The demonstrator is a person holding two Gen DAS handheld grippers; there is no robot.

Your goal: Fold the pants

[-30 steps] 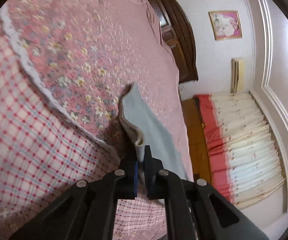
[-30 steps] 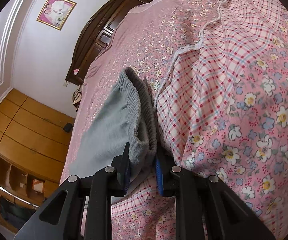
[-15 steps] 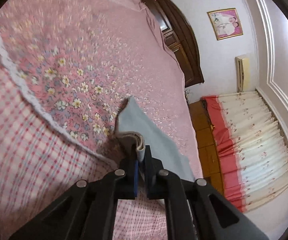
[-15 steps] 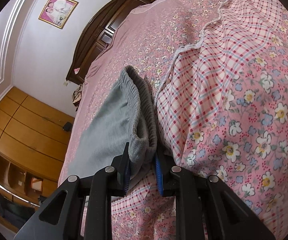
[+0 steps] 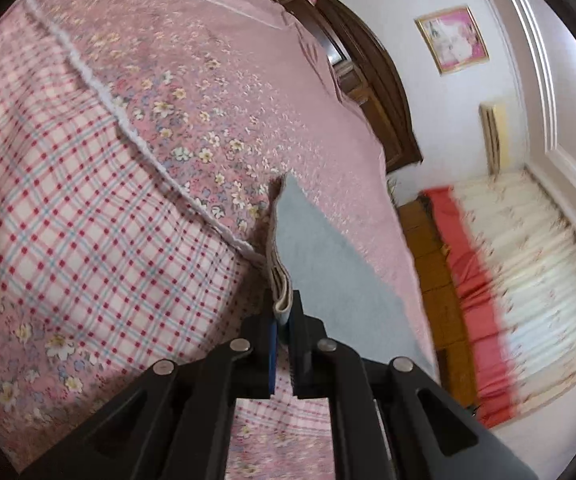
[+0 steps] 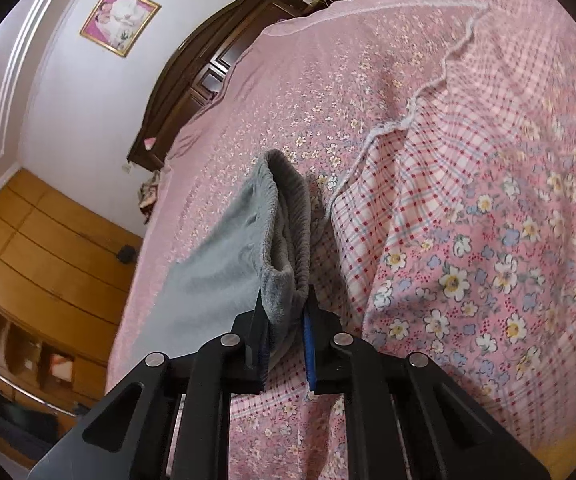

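Note:
Grey pants (image 5: 320,256) hang stretched over the pink bed between my two grippers. My left gripper (image 5: 283,312) is shut on a thin hem end of the pants, whose pale inner edge shows just above the pads. In the right wrist view the ribbed elastic waistband of the pants (image 6: 288,224) bunches between the jaws of my right gripper (image 6: 284,304); those jaws are closing and the pads press the thick fabric. The cloth runs away from each gripper toward the bed's far side.
A pink floral and checked bedspread (image 5: 88,200) covers the bed, with a white lace seam (image 6: 408,120) across it. A dark wooden headboard (image 6: 208,64), a framed picture (image 5: 452,40), red and cream curtains (image 5: 528,280) and wooden cabinets (image 6: 48,260) surround the bed.
The left gripper has swung with the hem, bringing more bedspread and headboard into view. The right gripper's jaws have narrowed on the waistband and its view has tilted slightly.

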